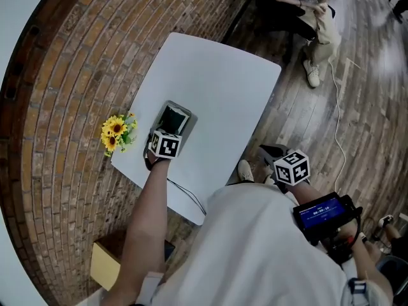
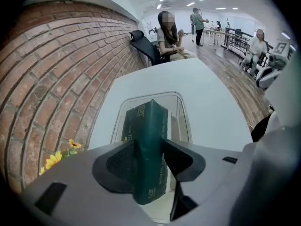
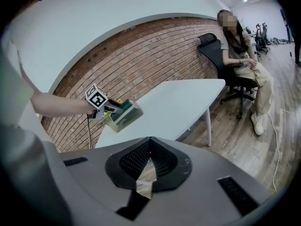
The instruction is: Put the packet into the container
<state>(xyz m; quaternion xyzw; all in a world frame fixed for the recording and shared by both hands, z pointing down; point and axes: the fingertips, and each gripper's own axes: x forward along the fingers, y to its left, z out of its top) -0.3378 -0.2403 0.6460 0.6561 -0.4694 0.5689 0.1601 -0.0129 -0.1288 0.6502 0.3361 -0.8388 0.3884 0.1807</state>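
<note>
A dark green packet (image 2: 146, 121) stands on edge between the jaws of my left gripper (image 2: 149, 146), which is shut on it. The packet's far end hangs inside a clear plastic container (image 2: 184, 108) on the white table (image 2: 202, 93). From the head view the left gripper (image 1: 169, 132) sits at the near end of the container (image 1: 189, 115), close to the table's left edge. My right gripper (image 1: 292, 168) is off the table to the right, beside my body. Its jaws (image 3: 149, 160) are shut with nothing in them. The right gripper view shows the container (image 3: 126, 118) and left gripper (image 3: 102, 103) from afar.
Yellow sunflowers (image 1: 115, 132) lie at the table's left edge against the brick wall (image 1: 70, 94). A person sits on a black chair (image 3: 214, 48) beyond the far end. A cable (image 1: 338, 139) runs over the wooden floor. A cardboard box (image 1: 105, 264) stands below the near corner.
</note>
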